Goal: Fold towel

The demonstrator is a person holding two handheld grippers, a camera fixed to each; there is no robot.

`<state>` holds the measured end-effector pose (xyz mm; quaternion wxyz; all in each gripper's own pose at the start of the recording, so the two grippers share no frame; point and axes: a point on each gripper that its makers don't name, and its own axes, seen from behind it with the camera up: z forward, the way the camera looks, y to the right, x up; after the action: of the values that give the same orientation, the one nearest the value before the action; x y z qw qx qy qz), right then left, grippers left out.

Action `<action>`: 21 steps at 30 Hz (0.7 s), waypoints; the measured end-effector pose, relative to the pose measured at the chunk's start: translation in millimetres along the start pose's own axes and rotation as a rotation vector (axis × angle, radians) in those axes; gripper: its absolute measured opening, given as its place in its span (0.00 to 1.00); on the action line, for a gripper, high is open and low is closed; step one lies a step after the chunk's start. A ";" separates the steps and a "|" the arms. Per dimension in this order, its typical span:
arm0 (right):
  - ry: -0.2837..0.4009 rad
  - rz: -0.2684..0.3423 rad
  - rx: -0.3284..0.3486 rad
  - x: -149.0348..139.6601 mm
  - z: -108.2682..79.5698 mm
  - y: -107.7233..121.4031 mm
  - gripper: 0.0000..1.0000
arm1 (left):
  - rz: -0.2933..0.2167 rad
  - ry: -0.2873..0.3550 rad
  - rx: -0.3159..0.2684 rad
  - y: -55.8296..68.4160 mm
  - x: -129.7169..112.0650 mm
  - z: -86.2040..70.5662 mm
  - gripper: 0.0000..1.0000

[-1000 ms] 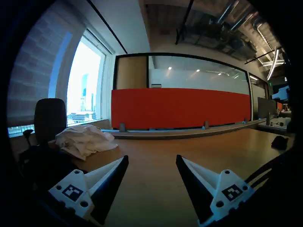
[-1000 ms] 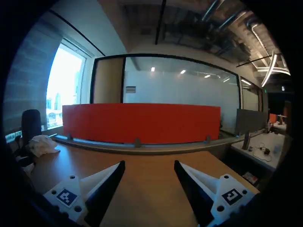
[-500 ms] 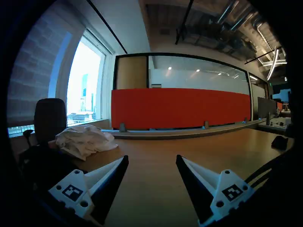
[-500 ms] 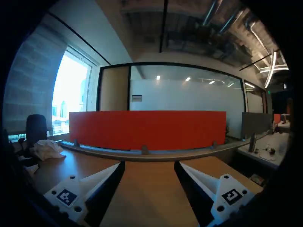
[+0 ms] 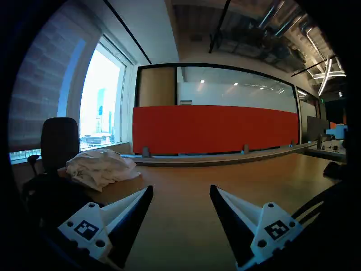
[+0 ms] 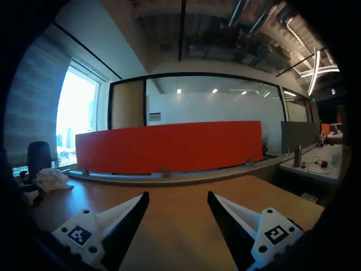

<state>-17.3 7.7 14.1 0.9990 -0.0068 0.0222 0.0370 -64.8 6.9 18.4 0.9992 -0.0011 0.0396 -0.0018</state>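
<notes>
A crumpled white towel point(image 5: 100, 167) lies in a heap at the far left of the wooden desk point(image 5: 194, 212), in front of a black office chair point(image 5: 58, 142). In the left gripper view my left gripper point(image 5: 180, 192) hovers low over the desk, open, with nothing between its fingers, and the towel sits ahead and to its left. The right gripper view shows the same towel point(image 6: 53, 179) small and far off at the left. My right gripper point(image 6: 177, 197) is open and holds nothing, well away from the towel.
A red partition screen point(image 5: 216, 128) runs along the desk's far edge, with a glass wall behind it. A bright window point(image 5: 101, 108) is at the left. A dark object point(image 5: 333, 169) lies on the desk at the far right. Another desk point(image 6: 316, 160) with small items stands to the right.
The left gripper has stayed put. The right gripper's view has tilted and swung: the partition now slants and more desk surface shows ahead, with the towel still far left.
</notes>
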 end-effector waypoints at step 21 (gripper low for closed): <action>-0.006 0.042 0.007 -40.1 0.8 21.6 1.00 | 0.000 0.001 0.000 -0.5 -0.6 0.6 0.93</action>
<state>-58.8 26.3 16.5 0.9981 -0.0027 0.0193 0.0580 -65.3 6.5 19.0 0.9992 -0.0011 0.0398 -0.0018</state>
